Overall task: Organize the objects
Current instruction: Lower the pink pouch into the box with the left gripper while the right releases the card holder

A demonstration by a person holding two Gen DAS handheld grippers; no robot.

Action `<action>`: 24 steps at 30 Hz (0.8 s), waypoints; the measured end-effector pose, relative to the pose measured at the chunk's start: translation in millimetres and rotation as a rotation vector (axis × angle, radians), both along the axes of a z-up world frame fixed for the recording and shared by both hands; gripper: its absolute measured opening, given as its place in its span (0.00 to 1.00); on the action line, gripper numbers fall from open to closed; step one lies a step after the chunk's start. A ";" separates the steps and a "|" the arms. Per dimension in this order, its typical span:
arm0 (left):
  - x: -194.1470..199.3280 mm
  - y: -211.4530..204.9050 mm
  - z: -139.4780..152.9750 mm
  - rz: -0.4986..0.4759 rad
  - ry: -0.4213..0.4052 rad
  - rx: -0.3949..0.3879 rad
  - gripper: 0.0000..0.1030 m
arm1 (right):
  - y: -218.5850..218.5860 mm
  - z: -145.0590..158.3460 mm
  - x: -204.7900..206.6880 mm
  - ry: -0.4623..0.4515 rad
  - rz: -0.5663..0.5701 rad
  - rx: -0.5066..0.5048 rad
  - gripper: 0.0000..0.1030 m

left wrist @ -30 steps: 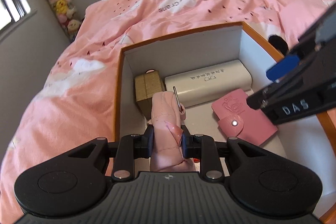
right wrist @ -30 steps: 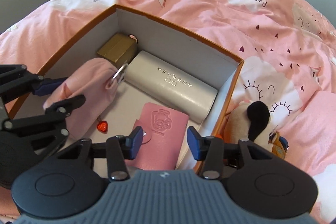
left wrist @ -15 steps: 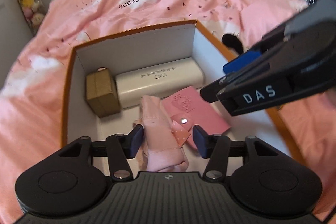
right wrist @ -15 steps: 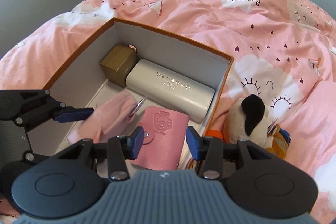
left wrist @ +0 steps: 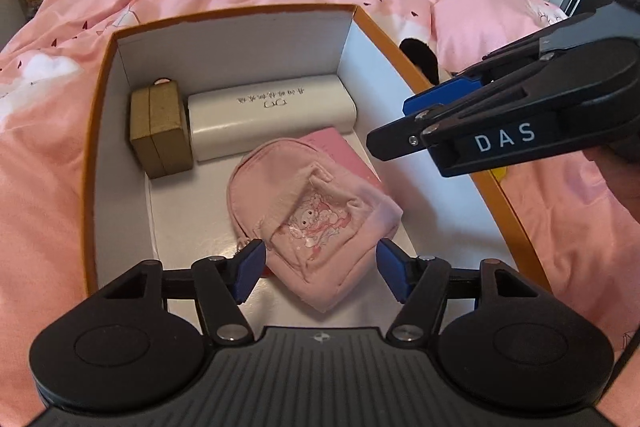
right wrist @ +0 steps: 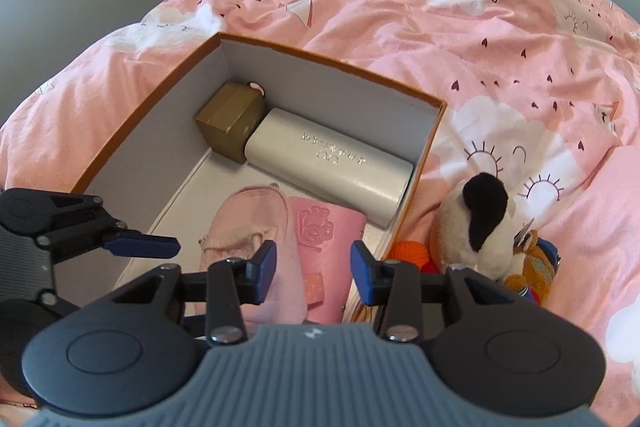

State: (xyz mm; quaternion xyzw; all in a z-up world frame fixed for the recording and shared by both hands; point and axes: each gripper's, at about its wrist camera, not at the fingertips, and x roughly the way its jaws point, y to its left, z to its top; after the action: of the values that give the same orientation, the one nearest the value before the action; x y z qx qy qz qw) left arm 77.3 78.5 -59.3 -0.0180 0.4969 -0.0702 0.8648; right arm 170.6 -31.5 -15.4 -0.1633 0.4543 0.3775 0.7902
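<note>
A second ago the left gripper (left wrist: 320, 273) pinched the small pink backpack (left wrist: 310, 215) upright over the box (left wrist: 98, 107); its jaws have just been opening and now stand wide, the backpack lying flat on the box floor between them and free of the pads.

Left wrist view: the backpack's long axis runs from the jaws toward the white case (left wrist: 272, 115) at the far wall, its top resting over the pink card holder (left wrist: 344, 155). The brown carton (left wrist: 160, 131) stands left of the case. The right gripper (left wrist: 400, 131) hangs above the box's right wall.

Right wrist view: the right gripper's (right wrist: 314, 273) jaws have just been closing and stand half apart, with nothing between them. Only here is the plush dog (right wrist: 476, 223) visible in full outside the right wall, beside small toys (right wrist: 532, 267). It seems the next thing to pick, and the right hand is nearer.
</note>
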 end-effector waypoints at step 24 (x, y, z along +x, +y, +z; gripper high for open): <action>2.8 32.1 -14.9 0.171 0.142 0.022 0.45 | 49.9 -24.5 2.1 0.040 0.046 -0.107 0.39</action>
State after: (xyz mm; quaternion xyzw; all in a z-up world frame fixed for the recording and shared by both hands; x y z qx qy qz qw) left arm 80.2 110.6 -74.2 -0.0558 0.5543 0.0110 0.8304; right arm 172.8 18.4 -40.0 -0.2081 0.4858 0.3739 0.7622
